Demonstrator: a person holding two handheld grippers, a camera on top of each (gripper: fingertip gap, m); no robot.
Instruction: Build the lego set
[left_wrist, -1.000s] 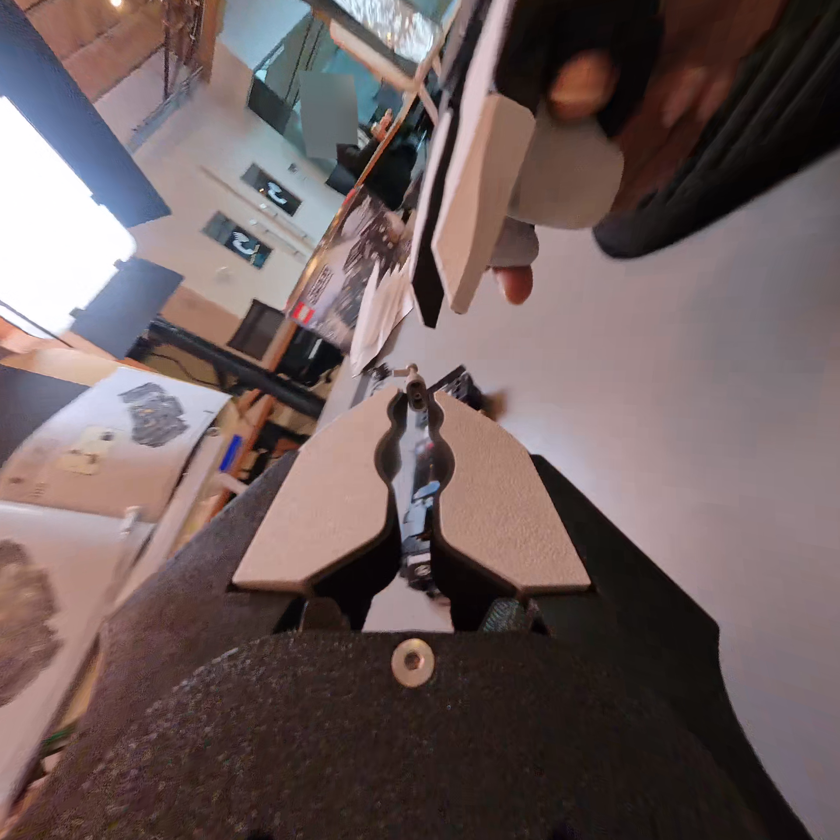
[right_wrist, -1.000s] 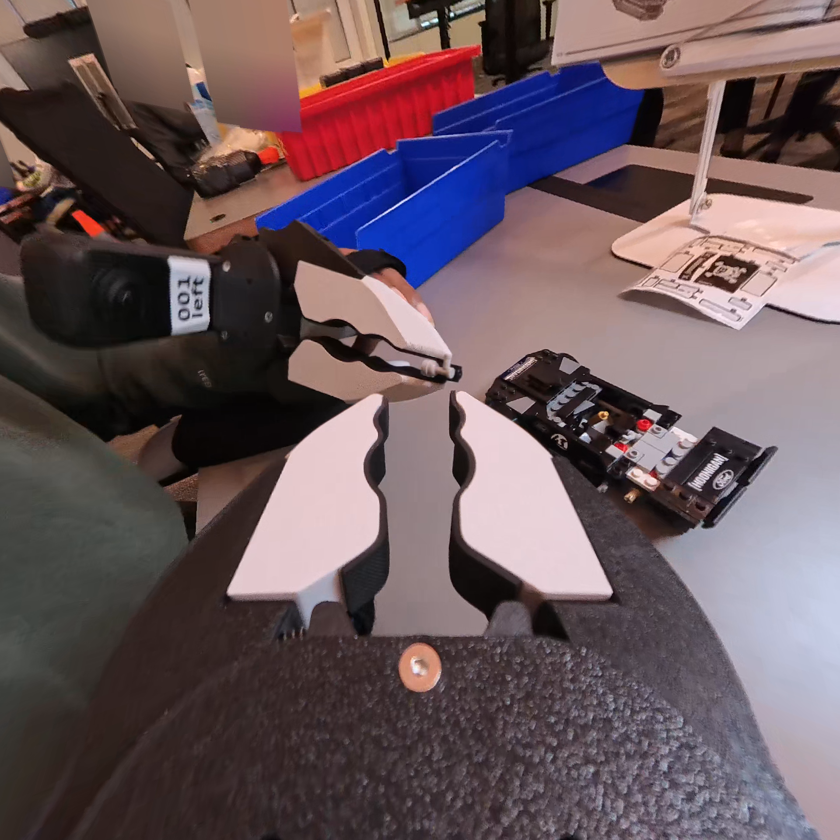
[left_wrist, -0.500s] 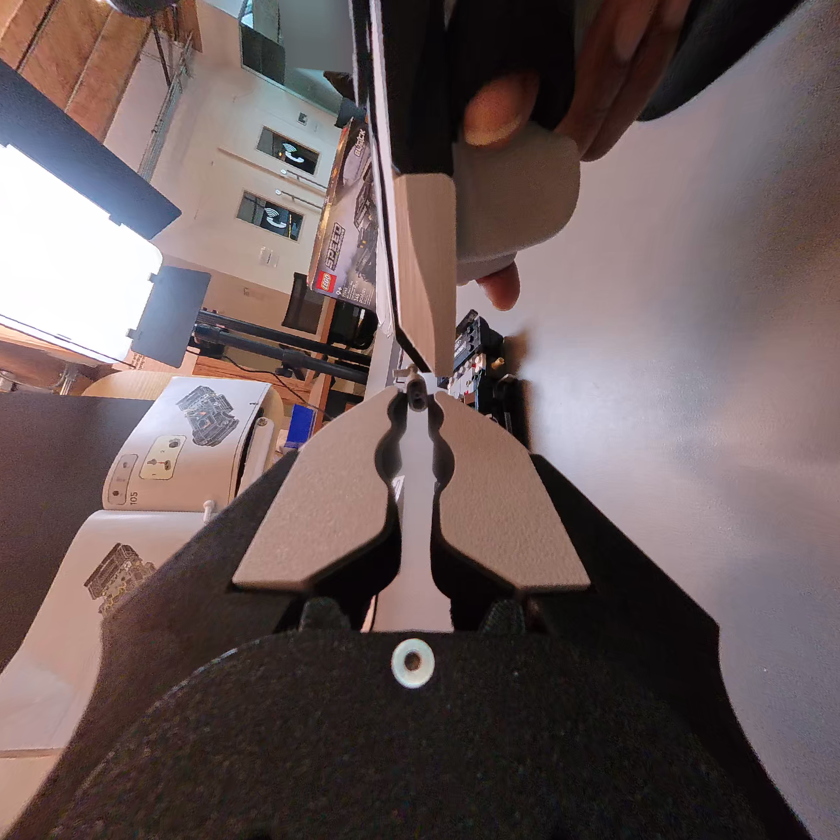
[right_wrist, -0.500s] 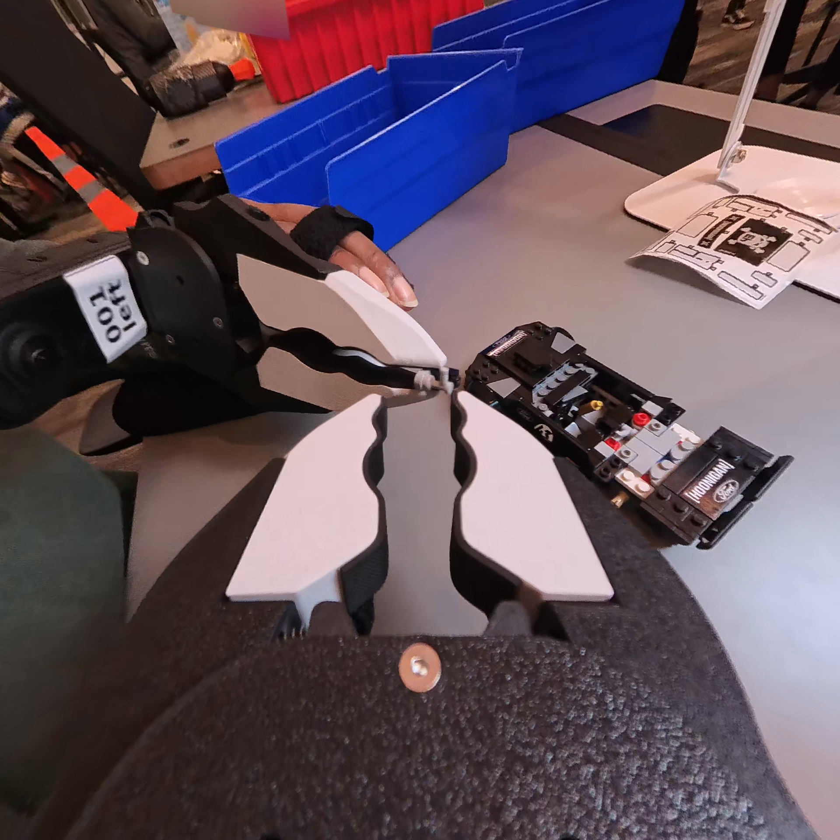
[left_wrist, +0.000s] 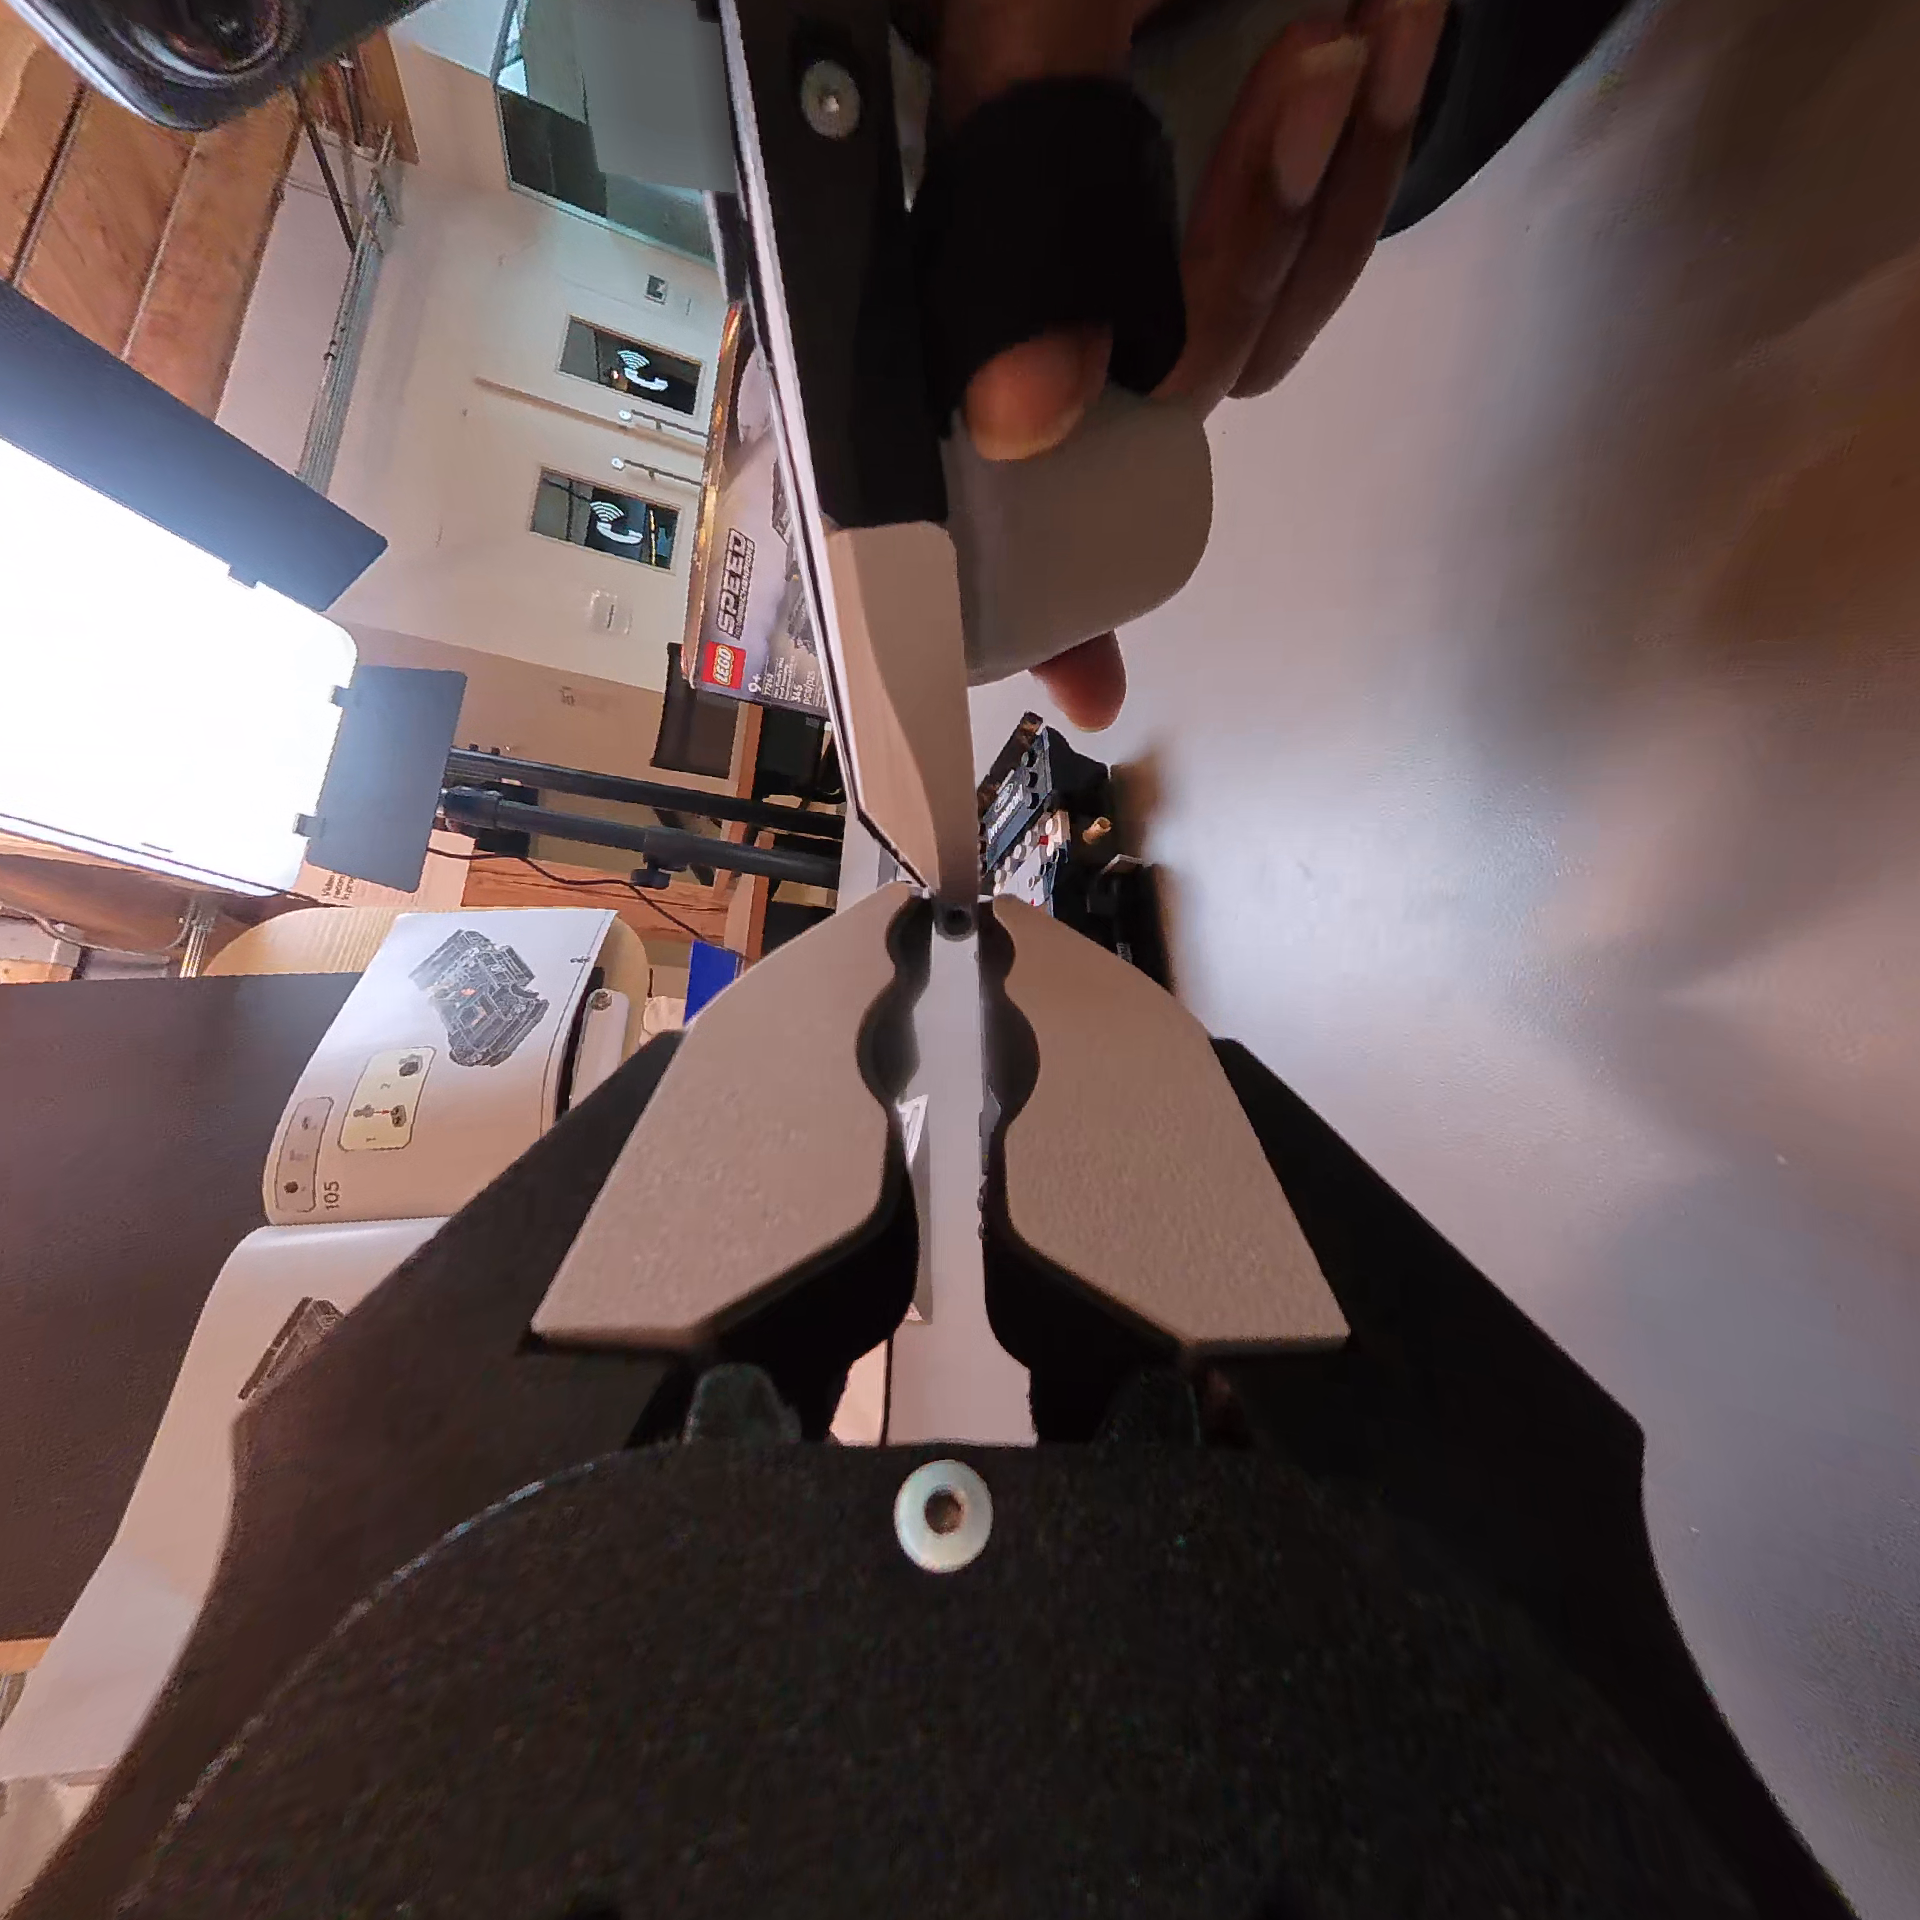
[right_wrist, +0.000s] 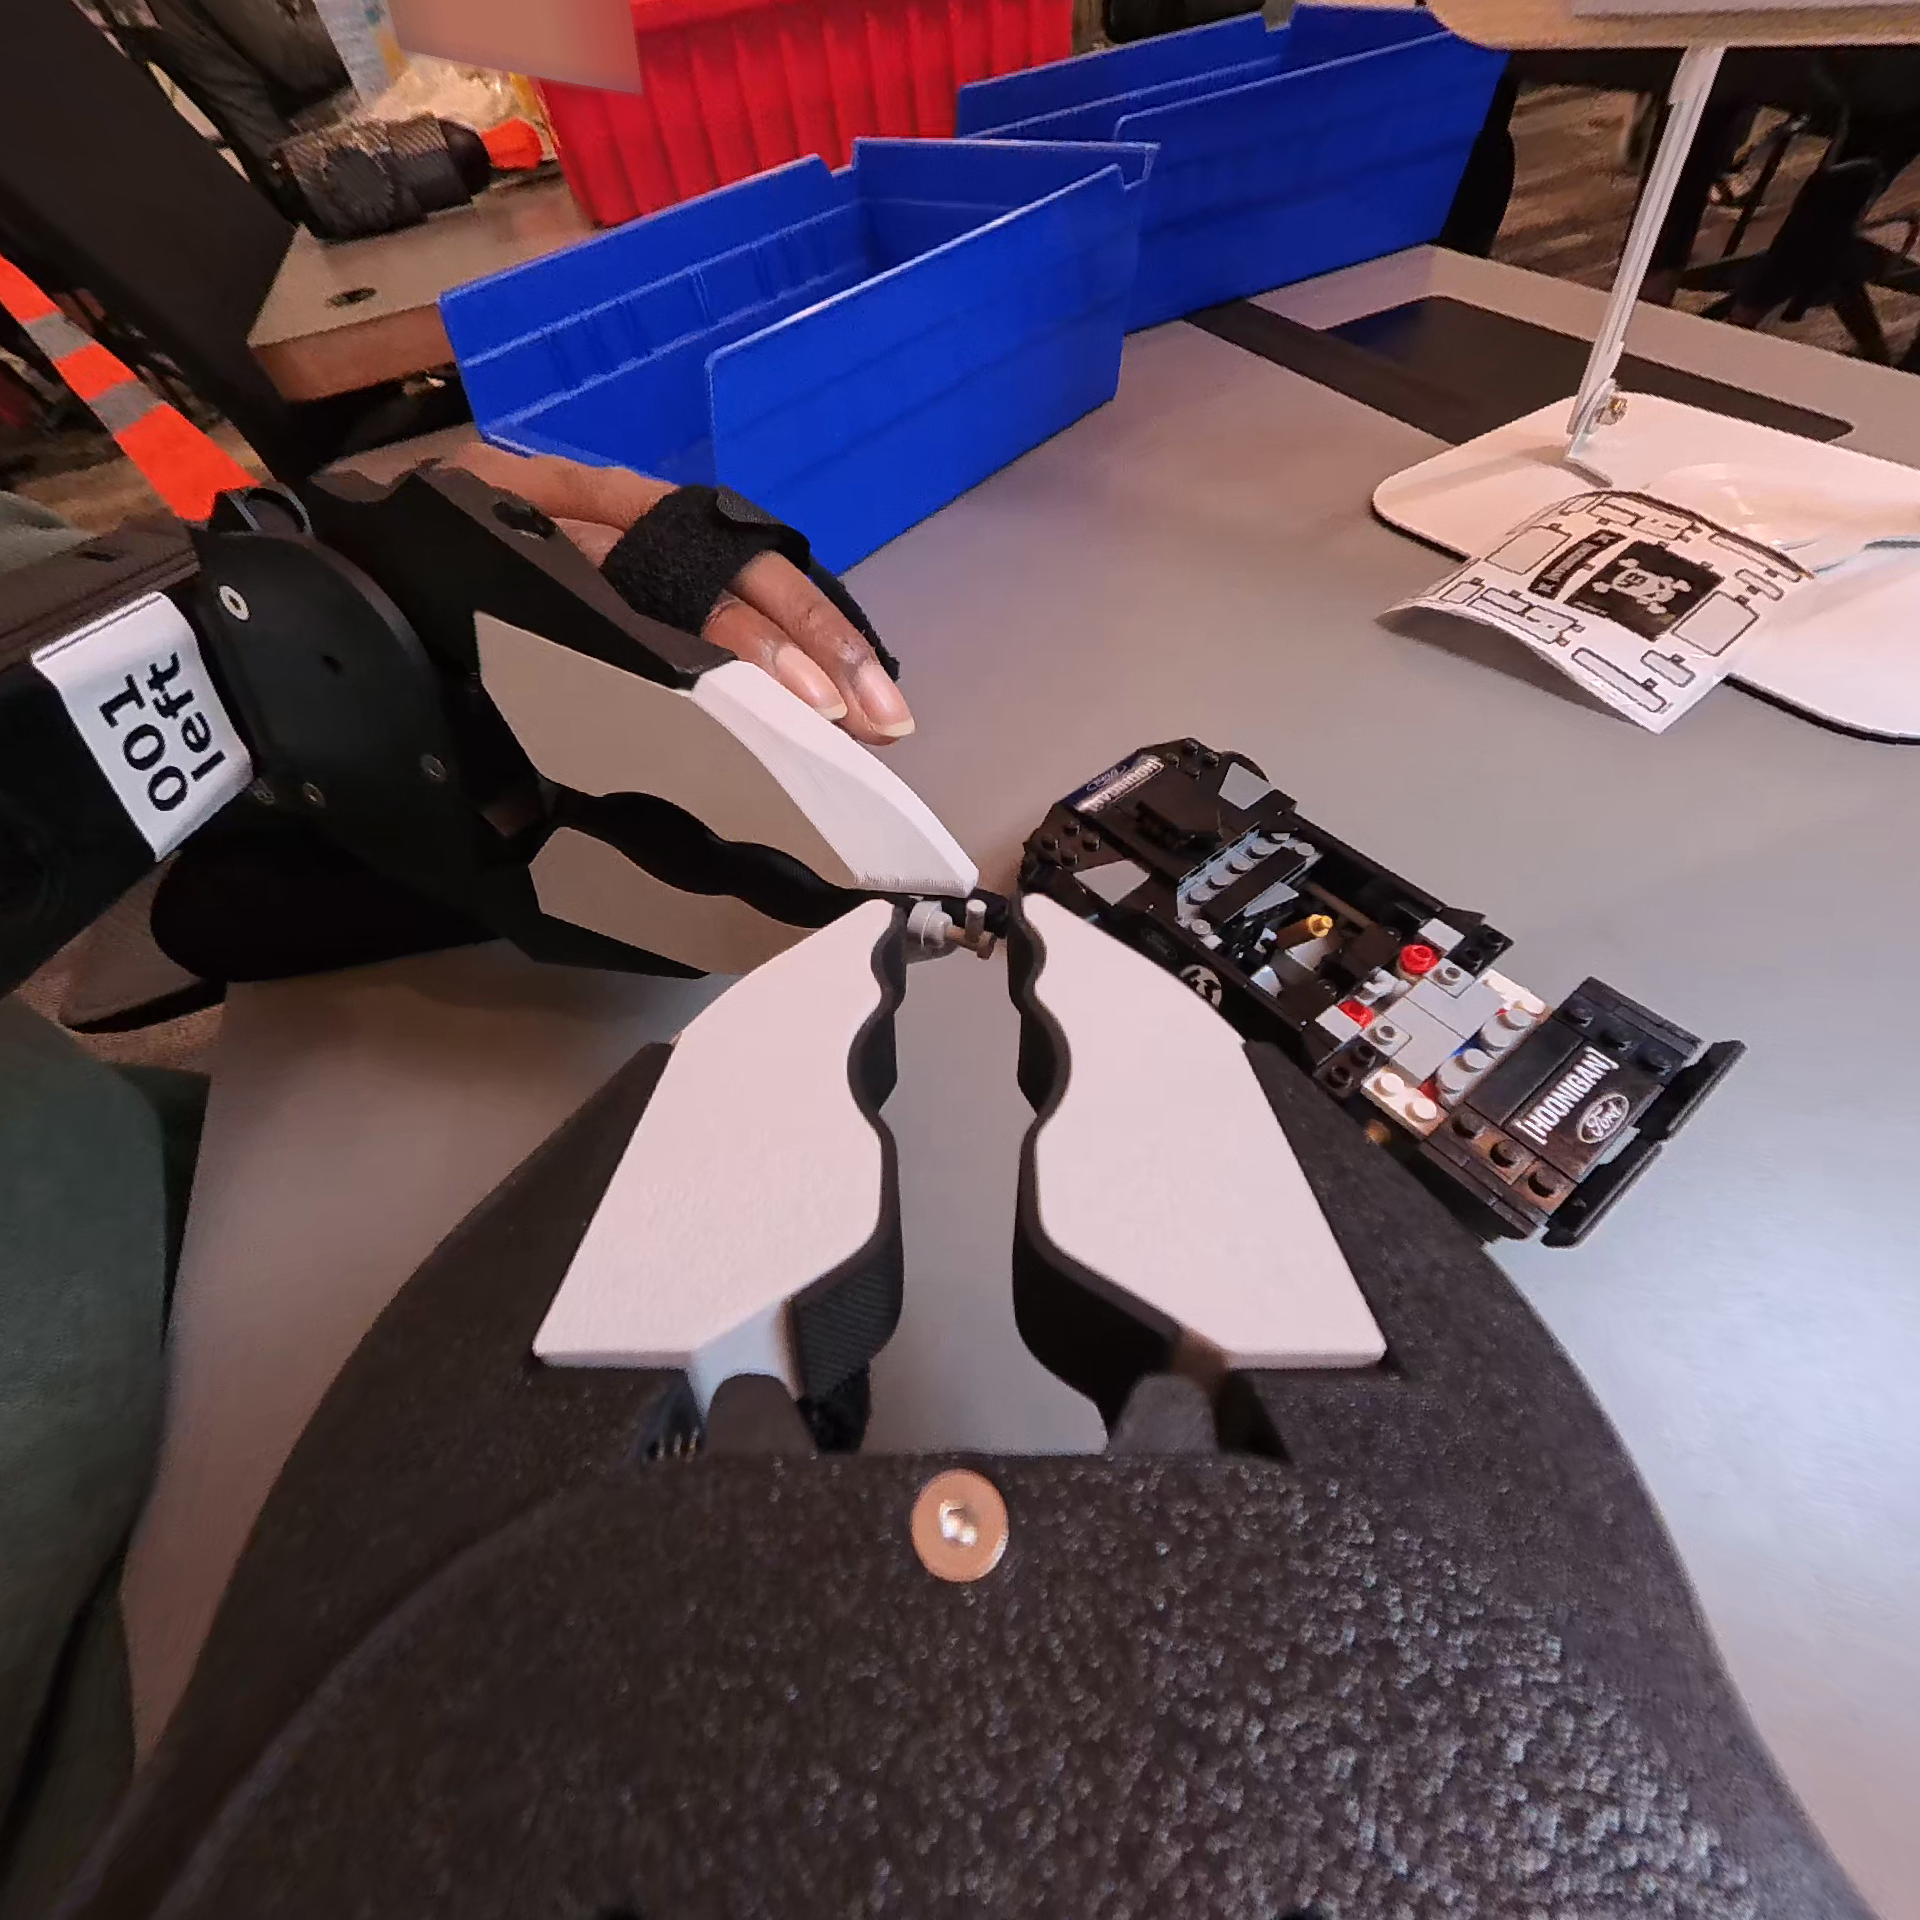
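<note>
A small grey pin piece (right_wrist: 948, 923) is sitting pinched at the tips of the left tongs (right_wrist: 935, 902), reaching in from 9 o'clock. The right tongs (right_wrist: 951, 914) are gaping slightly around it — not gripping. The black lego car (right_wrist: 1340, 987) is lying on the grey tabletop (right_wrist: 1195, 623) at 3 o'clock, just beside. A hand (right_wrist: 769, 613) is steadying the left tongs.

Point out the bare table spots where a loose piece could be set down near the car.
Bare grey table lies between the blue bins, the half-built car and the sticker sheet; more lies right of the car. Crowded: the car's near end, where the left gripper holding a small grey piece meets the right gripper.
</note>
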